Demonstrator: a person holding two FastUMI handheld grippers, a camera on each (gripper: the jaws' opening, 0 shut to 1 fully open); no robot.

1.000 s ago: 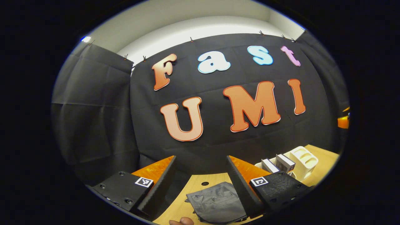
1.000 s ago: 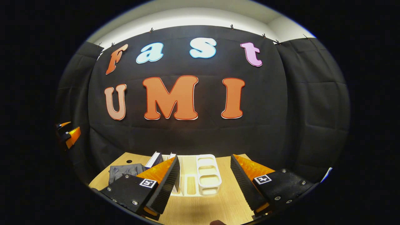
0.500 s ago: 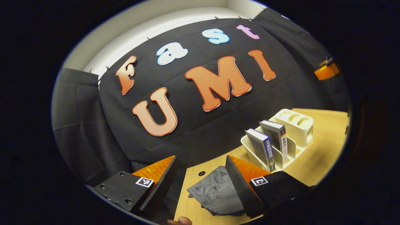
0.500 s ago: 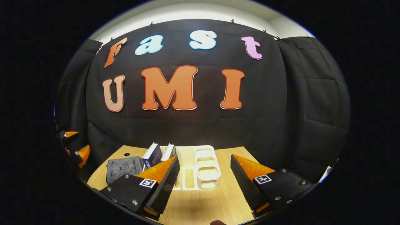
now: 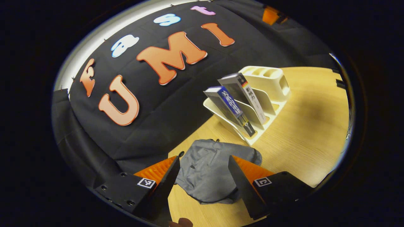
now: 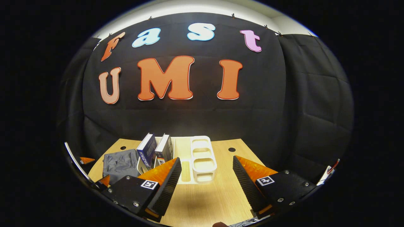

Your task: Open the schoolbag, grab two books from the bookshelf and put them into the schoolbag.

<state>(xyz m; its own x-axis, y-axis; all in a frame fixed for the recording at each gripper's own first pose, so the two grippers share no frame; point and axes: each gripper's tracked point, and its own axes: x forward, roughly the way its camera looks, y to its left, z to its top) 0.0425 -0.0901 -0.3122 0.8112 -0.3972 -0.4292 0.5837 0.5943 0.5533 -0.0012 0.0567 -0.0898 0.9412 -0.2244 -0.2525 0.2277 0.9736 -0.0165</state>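
Black cloth wall (image 6: 202, 119), wooden table (image 6: 205, 201)

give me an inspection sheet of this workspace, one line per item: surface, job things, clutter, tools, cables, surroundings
Surface: wooden table, with round holes near its back edge.
Job's things: grey schoolbag lying flat, looks unopened; two books leaning in the slots of the white bookshelf, just beside the bag.
Clutter: nothing seen.
Tools: left tool open, empty, above the bag; right tool open, empty, facing the bookshelf.
Cables: nothing seen.
Surroundings: black cloth wall behind and beside the table; pale wall above it.
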